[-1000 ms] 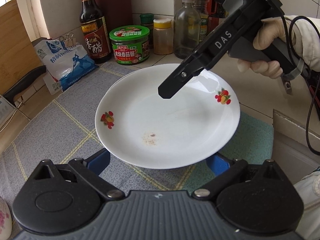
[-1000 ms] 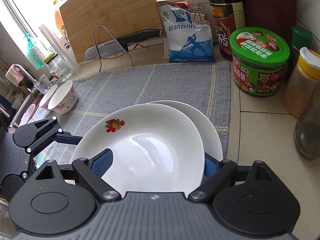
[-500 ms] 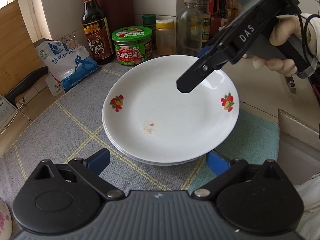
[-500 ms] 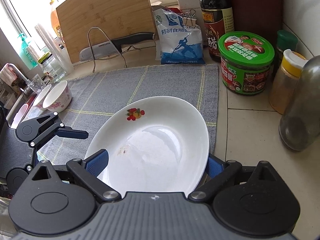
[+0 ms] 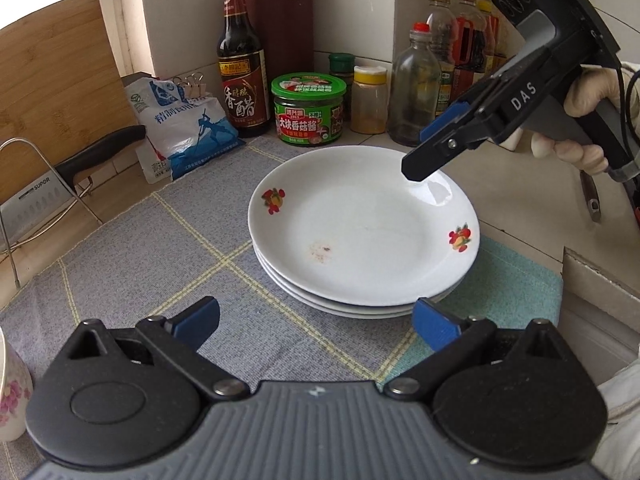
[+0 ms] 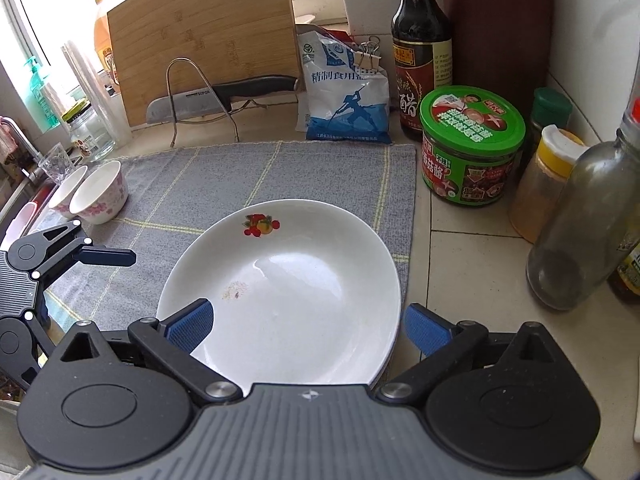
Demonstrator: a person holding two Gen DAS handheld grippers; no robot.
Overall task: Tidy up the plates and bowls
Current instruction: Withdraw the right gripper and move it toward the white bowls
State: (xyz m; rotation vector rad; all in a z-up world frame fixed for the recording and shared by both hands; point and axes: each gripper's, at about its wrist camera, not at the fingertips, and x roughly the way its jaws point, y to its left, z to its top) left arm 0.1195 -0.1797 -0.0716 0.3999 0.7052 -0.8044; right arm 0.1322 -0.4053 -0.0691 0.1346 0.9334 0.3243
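White china is what has changed: the flowered top plate (image 5: 362, 236), a second ago carried at a tilt, now lies flat on the plate stack (image 5: 360, 304) at the middle of the left wrist frame, on the grey checked mat (image 5: 132, 264). From the rims I count three plates, square to one another. The right gripper (image 5: 424, 156) has let go; its fingers hang spread just over the far rim at upper right, touching nothing I can make out. The left gripper (image 5: 316, 320) sits low at the bottom of the frame, wide apart and empty, near the stack's front edge. I would judge the plates finished.

Nothing lies in the top plate but a small brown smear (image 5: 320, 249). In the right wrist frame, two small floral bowls (image 6: 90, 192) stand side by side at middle left on the mat's edge, both apparently empty and not nested. They look like the remaining job. Jars and bottles, the green-lidded jar (image 6: 472, 144) among them, crowd the right side.
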